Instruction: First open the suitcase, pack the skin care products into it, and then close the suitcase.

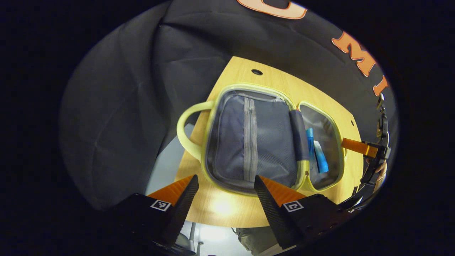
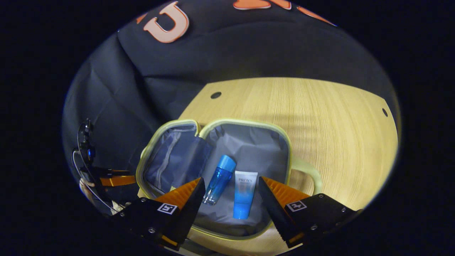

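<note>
Black cloth hangs behind a yellow wooden table (image 2: 320,117). On the table lies the suitcase (image 2: 249,142), wide open, with its 2 halves flat. In the right gripper view, a blue bottle (image 2: 220,179) and a blue tube (image 2: 244,193) lie side by side in one half. The right gripper (image 2: 230,193) hangs above them, fingers spread, holding nothing. The left gripper (image 1: 225,193) is spread open too, near the suitcase edge.
</note>
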